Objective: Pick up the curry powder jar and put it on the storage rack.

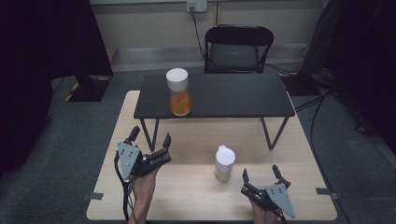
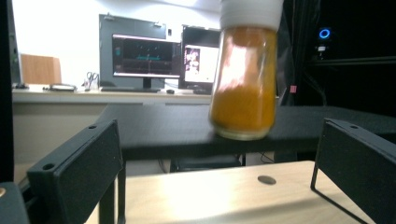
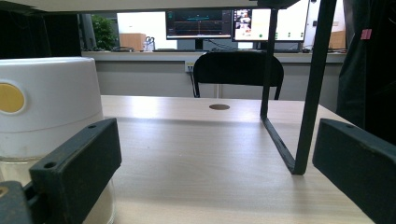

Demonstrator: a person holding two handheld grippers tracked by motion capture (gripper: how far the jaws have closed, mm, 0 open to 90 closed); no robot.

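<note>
A glass jar of orange powder with a white cap [image 1: 179,92] stands on the front left part of the low black shelf [image 1: 233,95]; in the left gripper view the jar [image 2: 244,88] rises ahead, between the jaws and well beyond them. A smaller clear jar with a white lid [image 1: 223,163] stands on the wooden table [image 1: 187,196]. My left gripper [image 1: 150,136] is open, held above the table's left side, below the shelf's front edge. My right gripper [image 1: 260,174] is open near the front right. In the right gripper view the small jar [image 3: 46,116] sits close beside its left jaw.
The black shelf's metal legs [image 3: 308,93] stand on the wood. A black chair [image 1: 238,49] is behind the table. Cables run over the grey carpet at the right. Monitors [image 2: 144,56] stand on a desk in the background.
</note>
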